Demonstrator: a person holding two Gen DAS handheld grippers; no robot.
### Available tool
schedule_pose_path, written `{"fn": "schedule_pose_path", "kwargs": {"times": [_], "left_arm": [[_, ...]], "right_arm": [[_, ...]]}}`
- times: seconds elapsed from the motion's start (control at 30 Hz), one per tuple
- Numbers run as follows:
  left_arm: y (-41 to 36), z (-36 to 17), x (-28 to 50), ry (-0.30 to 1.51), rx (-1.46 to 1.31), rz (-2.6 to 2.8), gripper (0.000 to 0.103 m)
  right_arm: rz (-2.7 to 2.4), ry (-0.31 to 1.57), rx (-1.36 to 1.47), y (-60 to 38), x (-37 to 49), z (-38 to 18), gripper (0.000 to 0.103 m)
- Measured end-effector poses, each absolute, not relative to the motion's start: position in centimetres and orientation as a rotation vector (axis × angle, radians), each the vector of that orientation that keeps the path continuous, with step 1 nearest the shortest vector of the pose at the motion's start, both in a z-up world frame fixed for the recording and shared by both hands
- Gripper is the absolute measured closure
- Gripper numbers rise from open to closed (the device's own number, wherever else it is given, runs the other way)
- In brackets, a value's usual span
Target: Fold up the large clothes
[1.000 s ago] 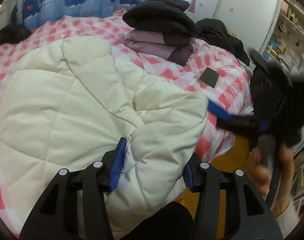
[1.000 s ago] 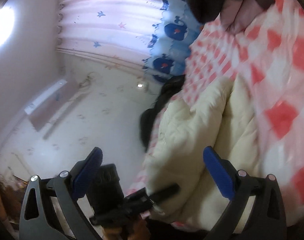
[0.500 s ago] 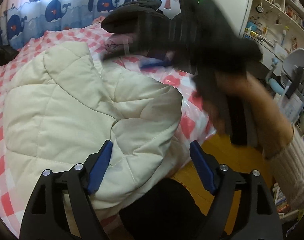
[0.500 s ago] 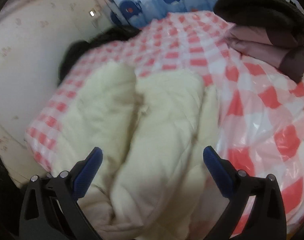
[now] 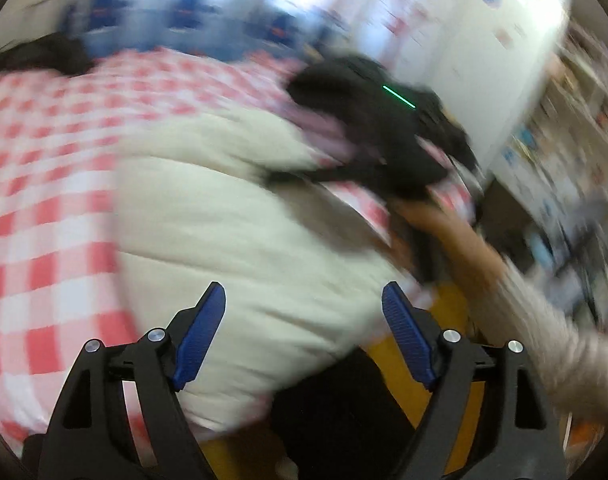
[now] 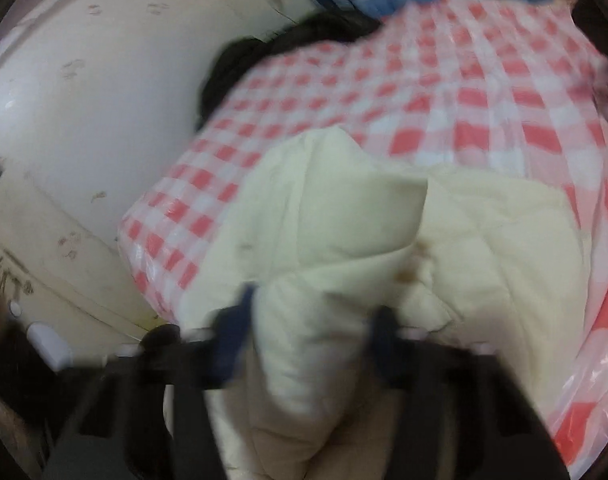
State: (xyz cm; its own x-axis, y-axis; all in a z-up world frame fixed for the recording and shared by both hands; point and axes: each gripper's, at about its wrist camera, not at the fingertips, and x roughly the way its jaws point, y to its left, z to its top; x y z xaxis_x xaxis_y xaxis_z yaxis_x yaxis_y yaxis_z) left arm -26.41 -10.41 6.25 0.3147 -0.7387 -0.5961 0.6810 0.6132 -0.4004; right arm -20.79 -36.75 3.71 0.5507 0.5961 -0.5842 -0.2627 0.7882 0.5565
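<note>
The cream quilted coat (image 6: pixel 343 240) lies bunched at the near edge of the bed's red-checked cover (image 6: pixel 483 92), with bare cover beyond it toward the whale curtain (image 5: pixel 192 12). The right gripper (image 6: pixel 307 344) has just been closing and now pinches a raised fold of it. The left gripper (image 5: pixel 304 332) stands open, holding nothing, over the coat's near edge.
</note>
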Motion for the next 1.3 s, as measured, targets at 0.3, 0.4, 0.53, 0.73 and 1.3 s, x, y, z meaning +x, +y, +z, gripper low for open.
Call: {"fn": "schedule_pose_path", "kwargs": {"times": [0.3,0.4,0.53,0.73,1.3], "left_arm": [[-16.7,4.6,-21.4,0.881,-0.141,-0.958,0.019],[-20.9,0.6,-21.5,0.910,0.022,-0.913,0.018],[-22.5,0.4,-23.0,0.877,0.155,-0.855,0.011],[-15.2,2.0,-20.1,0.959,-0.173,-0.856,0.011],[-16.8,-4.3,-17.0,1.143,-0.272,-0.936,0.011]], "right_arm": [[0.406,0.719,0.530,-39.3,-27.9,4.6,0.078],[0.327,0.777,0.727,-42.9,-28.1,-2.1,0.078],[0.261,0.769,0.721,-42.8,-28.5,-1.3,0.076],[0.142,0.796,0.599,-41.5,-28.2,-1.2,0.069],[0.136,0.674,0.801,-43.0,-29.9,-4.0,0.066]]}}
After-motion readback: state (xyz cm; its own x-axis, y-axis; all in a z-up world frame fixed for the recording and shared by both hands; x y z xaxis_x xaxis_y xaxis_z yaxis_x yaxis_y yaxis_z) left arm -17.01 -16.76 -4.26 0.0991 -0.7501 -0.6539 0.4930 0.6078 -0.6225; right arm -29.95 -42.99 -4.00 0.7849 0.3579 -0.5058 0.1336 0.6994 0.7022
